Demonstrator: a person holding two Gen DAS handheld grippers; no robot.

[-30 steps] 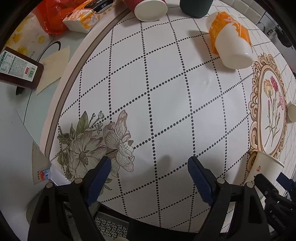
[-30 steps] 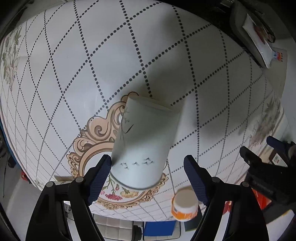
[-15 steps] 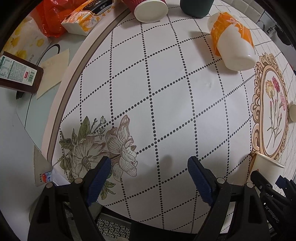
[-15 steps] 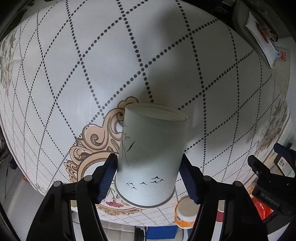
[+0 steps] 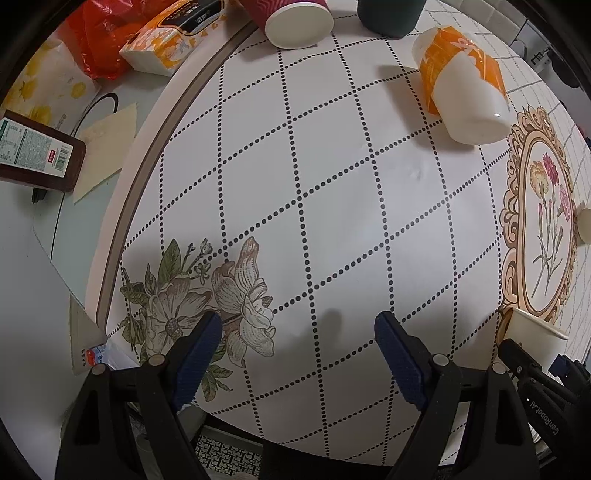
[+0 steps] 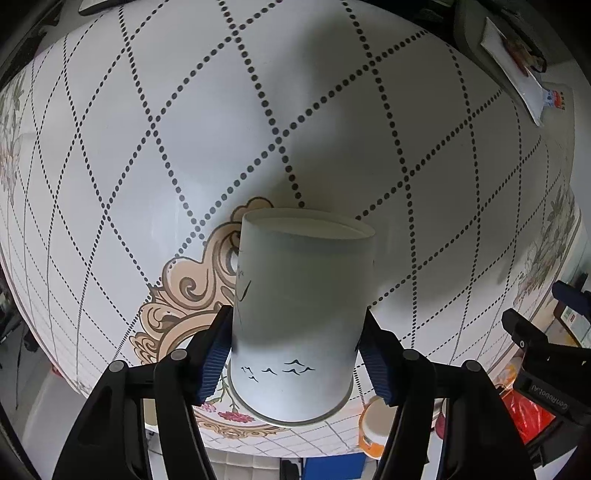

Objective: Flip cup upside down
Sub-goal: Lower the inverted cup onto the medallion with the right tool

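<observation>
The right tongs point(image 6: 297, 354) are clenched on the white paper cup point(image 6: 301, 314), the blue pads point(image 6: 212, 356) pressing its wall from both sides close to the wide end. The cup is seen from the side, its small birds print toward the camera, the wide rolled rim near the tongs and the narrower end pointing away over the bench point(image 6: 258, 110). I cannot tell if the cup touches the bench or is lifted a little. In the left wrist view the same cup point(image 5: 535, 336) shows at the lower right edge, beside the flower frame print.

The left tongs point(image 5: 299, 350) are released, with nothing between them, and hang over the bare dotted cloth near the grey flower print. Farther away lie an orange and white cup point(image 5: 469, 99) on its side, a red cup point(image 5: 291, 18) and a dark cup point(image 5: 388, 16).

The step in hand looks like the grasp just completed. The next move probably calls for a lift and a wrist turn, so that the cup is set down on its mouth, with gentle pressure, because thin paper can crush.

One second ago the right tongs were wide apart around the cup; now they have closed on it. The left tongs have hardly moved.
</observation>
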